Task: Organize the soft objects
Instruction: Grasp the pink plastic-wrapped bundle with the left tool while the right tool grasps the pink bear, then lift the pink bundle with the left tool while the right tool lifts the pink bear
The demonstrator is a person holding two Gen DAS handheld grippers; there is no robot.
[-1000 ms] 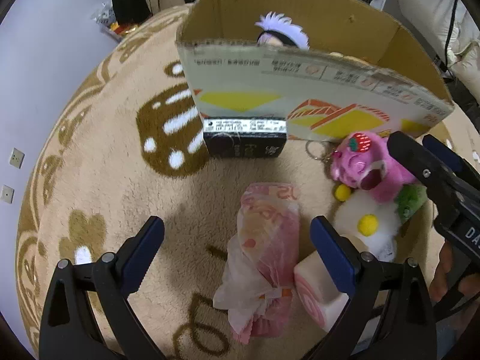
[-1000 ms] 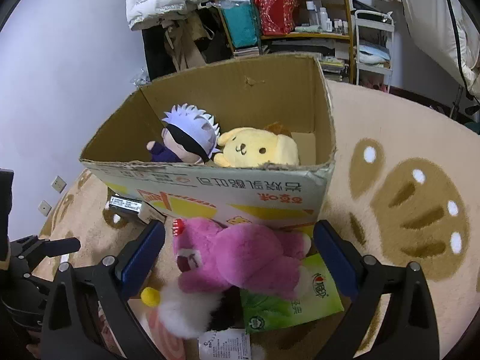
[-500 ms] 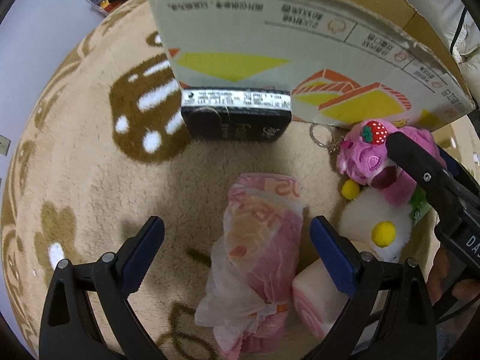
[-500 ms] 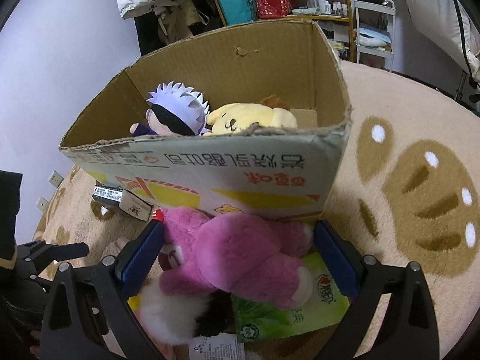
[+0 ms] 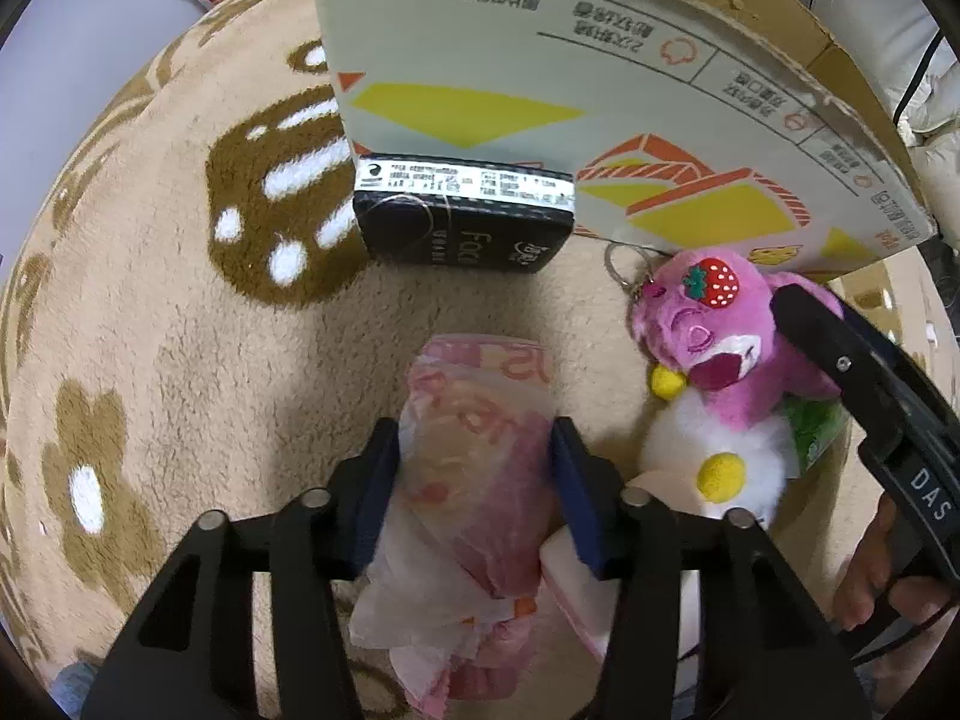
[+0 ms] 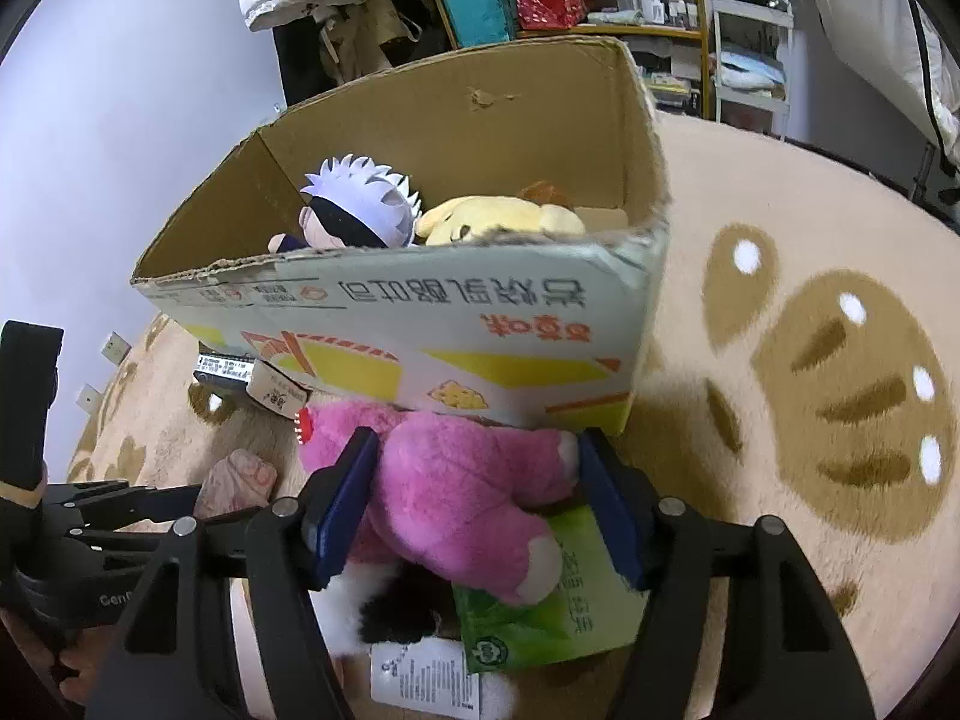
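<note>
Two plush toys (image 6: 384,213) already in the box (image 6: 456,324); left gripper (image 5: 474,480) closed around pink packet (image 5: 480,456), right gripper (image 6: 474,498) clamping pink bear (image 6: 456,480), both unboxed.

My room light is soft and even, slightly dim. My left gripper (image 5: 477,498) shadows the rug (image 5: 150,360). Fisheye bends the edges; corners go black, details stay sharp.

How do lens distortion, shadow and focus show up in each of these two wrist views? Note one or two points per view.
Left wrist view: fisheye bows the cardboard box edge; the left gripper darkens the rug around the pink bagged bundle; the near bundle end looks soft. Right wrist view: the rug curves; the pink plush shades the green packet; shelves are dim.
</note>
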